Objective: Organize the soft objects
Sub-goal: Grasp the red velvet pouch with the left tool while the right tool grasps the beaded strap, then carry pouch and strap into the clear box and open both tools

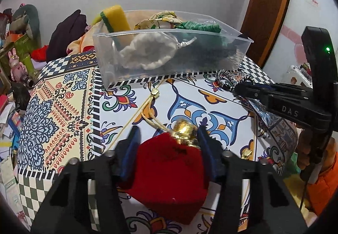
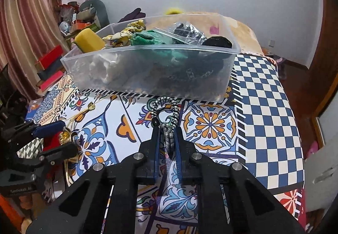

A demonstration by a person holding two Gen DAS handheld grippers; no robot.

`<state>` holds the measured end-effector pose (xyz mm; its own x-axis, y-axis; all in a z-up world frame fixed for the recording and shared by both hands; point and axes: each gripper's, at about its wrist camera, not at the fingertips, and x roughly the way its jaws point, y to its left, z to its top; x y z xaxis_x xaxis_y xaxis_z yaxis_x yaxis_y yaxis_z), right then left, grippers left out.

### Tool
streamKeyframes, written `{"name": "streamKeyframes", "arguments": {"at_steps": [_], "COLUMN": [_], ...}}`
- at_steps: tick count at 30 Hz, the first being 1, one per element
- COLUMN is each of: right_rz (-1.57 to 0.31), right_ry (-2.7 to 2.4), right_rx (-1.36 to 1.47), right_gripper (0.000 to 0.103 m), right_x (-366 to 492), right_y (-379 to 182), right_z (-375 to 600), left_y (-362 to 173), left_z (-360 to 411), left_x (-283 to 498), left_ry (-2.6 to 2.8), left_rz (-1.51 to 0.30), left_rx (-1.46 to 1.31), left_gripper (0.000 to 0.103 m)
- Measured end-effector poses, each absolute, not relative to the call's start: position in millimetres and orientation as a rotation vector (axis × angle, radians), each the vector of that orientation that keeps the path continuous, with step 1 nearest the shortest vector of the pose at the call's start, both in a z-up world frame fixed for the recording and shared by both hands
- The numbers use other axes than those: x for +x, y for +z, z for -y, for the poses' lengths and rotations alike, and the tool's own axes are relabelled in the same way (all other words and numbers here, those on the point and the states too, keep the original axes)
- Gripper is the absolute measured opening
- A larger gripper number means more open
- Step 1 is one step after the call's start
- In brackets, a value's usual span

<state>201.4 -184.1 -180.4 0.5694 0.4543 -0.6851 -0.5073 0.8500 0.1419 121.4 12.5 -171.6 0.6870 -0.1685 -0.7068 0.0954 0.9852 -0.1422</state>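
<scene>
We have both items in hand: left gripper clamped on the red pouch, right gripper closed on the braided cord, both over the counter. Next, we judge, carry each over the clear bin rim and release.

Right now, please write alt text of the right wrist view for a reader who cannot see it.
The right gripper is shut on a black-and-white braided cord, just short of a clear plastic bin of soft items on a patterned tablecloth. At left, the left gripper holds a red pouch.
</scene>
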Motion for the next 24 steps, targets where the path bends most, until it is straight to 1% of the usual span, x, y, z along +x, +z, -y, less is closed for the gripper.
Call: {"name": "streamKeyframes", "arguments": {"at_steps": [1,2,4,8,15,24], "right_rz": [-0.776,-0.772,-0.761,-0.741,-0.681,-0.573], "right_ry": [0.57,0.574,0.579,0.585,0.59,0.594], "right_rx": [-0.074,-0.072,-0.073,-0.055,-0.033,-0.017], "right_gripper": [0.011,0.011,0.01,0.01,0.01,0.01], "right_x": [198.7,196.7,194.2,191.4,184.2,182.2], "right_y": [-178.9,-177.9,-175.3,-167.8,-144.9,-108.9], "right_z": [184.6,185.0,186.6,190.3,197.4,201.2], "left_y": [-171.2,-170.1,-168.1,-163.4,-139.3,-79.5], "left_z": [-13.0,-13.9,-14.7,-17.8,-25.8,-26.6], "left_x": [121.4,120.4,119.3,118.4,121.7,136.0], "left_ry": [-0.149,-0.15,-0.154,-0.144,-0.126,-0.116], "left_rz": [-0.801,-0.797,-0.794,-0.79,-0.738,-0.578], "left_rx": [-0.099,-0.101,-0.097,-0.101,-0.115,-0.085], "left_gripper": [0.043,0.035,0.03,0.026,0.024,0.024]}}
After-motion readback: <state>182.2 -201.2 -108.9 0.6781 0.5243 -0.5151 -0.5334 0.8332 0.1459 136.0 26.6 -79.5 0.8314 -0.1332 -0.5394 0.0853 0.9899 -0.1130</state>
